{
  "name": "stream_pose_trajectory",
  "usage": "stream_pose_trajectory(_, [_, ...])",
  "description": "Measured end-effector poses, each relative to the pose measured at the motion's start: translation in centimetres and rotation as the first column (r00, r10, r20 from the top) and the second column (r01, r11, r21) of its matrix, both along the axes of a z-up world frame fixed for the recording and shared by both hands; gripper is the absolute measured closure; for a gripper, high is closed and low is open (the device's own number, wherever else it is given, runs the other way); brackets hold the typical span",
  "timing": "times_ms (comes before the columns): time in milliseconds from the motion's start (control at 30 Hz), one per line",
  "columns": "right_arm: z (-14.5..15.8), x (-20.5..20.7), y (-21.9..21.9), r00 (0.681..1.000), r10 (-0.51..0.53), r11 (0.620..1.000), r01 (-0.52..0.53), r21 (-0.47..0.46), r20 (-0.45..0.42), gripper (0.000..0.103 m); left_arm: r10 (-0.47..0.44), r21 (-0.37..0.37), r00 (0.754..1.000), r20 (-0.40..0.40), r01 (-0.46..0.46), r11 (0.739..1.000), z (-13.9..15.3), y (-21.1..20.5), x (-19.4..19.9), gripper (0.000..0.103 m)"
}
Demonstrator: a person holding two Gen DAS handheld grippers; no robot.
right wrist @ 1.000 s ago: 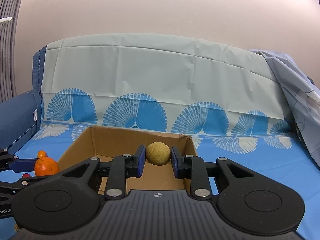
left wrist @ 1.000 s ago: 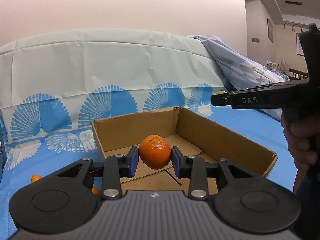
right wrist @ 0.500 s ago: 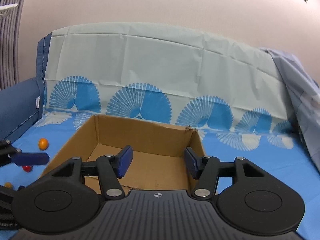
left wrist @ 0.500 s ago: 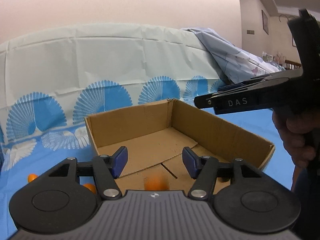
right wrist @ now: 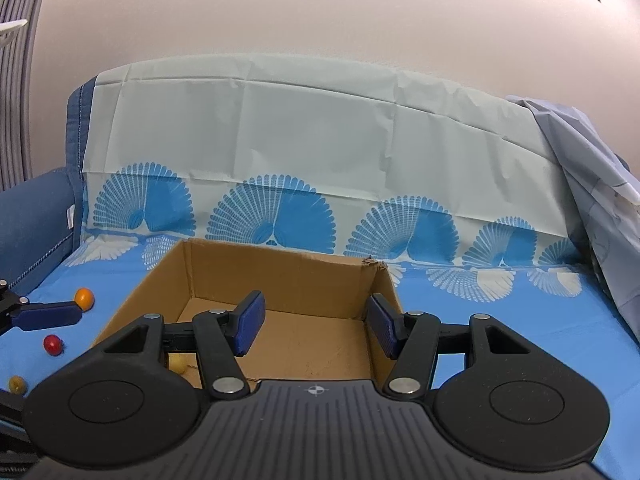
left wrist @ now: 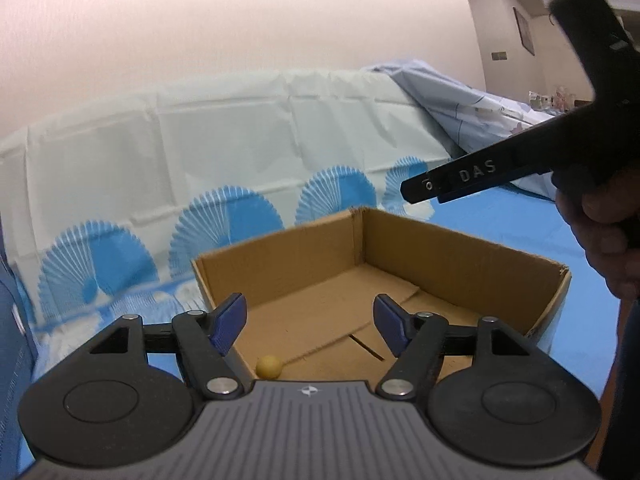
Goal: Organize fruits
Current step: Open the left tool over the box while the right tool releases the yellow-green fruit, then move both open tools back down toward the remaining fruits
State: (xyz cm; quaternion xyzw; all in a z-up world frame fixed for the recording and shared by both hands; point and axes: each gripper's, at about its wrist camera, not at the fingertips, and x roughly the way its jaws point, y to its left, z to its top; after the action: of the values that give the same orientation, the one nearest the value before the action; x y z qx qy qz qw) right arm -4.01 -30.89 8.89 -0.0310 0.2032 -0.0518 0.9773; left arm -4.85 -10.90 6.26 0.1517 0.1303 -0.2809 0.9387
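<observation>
An open cardboard box (left wrist: 460,248) sits on the blue patterned cloth; it also shows in the right wrist view (right wrist: 280,268). A yellow round fruit (left wrist: 269,366) lies on the box floor near its front left corner, and shows partly behind a finger in the right wrist view (right wrist: 178,364). My left gripper (left wrist: 310,322) is open and empty above the box. My right gripper (right wrist: 314,328) is open and empty above the box; it appears in the left wrist view (left wrist: 480,176) at upper right. The orange is hidden from view.
On the cloth left of the box lie a small orange fruit (right wrist: 85,298), a red one (right wrist: 53,345) and a yellow one (right wrist: 17,383). A sofa back draped in pale cloth (right wrist: 320,128) rises behind. A blue armrest (right wrist: 36,216) stands at left.
Both grippers opened and let go of their fruits, the orange and the yellow fruit, over the box. Both have since lifted and pulled back a little.
</observation>
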Motion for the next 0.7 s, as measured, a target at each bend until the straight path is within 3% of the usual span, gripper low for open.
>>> stream_pose_trajectory(67, [0.1,0.0,0.2,1.0,-0.004,1.0,0.004,0.018,0.008,0.044,0.024,-0.006,1.0,0.01,-0.024,1.0,0.3,0.7,-0.3,0.031])
stream_pose_trajectory(133, [0.3,0.0,0.6,1.0,-0.002,0.999,0.002,0.036,0.019,0.044,0.044,-0.029,0.998,-0.035,-0.045,0.999,1.0,1.8,-0.2,0.048])
stream_pose_trajectory(200, [0.5,-0.1,1.2,1.0,0.006,0.999,-0.008,0.053,0.03,0.045,0.077,-0.066,0.994,-0.083,-0.083,0.994,1.9,3.4,0.1,0.081])
stream_pose_trajectory(267, [0.7,-0.3,2.1,0.998,0.019,0.998,-0.022,0.066,0.051,0.063,0.091,-0.092,0.991,-0.099,-0.101,0.991,3.1,4.9,0.2,0.09])
stream_pose_trajectory(367, [1.1,-0.6,3.5,0.996,0.053,0.994,-0.06,0.095,0.075,0.082,0.118,-0.101,0.99,-0.081,-0.126,0.987,5.3,7.7,0.5,0.089])
stream_pose_trajectory(567, [1.5,-1.1,6.6,0.987,0.124,0.983,-0.136,0.123,0.101,0.084,0.219,-0.067,0.976,-0.019,-0.219,0.973,8.5,13.9,1.4,0.088])
stream_pose_trajectory(633, [1.5,-0.9,7.6,0.985,0.146,0.977,-0.159,0.14,0.095,0.084,0.277,-0.062,0.959,-0.066,-0.281,0.958,7.8,15.9,2.4,0.088])
stream_pose_trajectory(700, [1.3,-0.8,8.7,0.981,0.171,0.971,-0.183,0.152,0.091,0.084,0.36,-0.075,0.914,-0.186,-0.379,0.922,7.4,17.7,3.7,0.088])
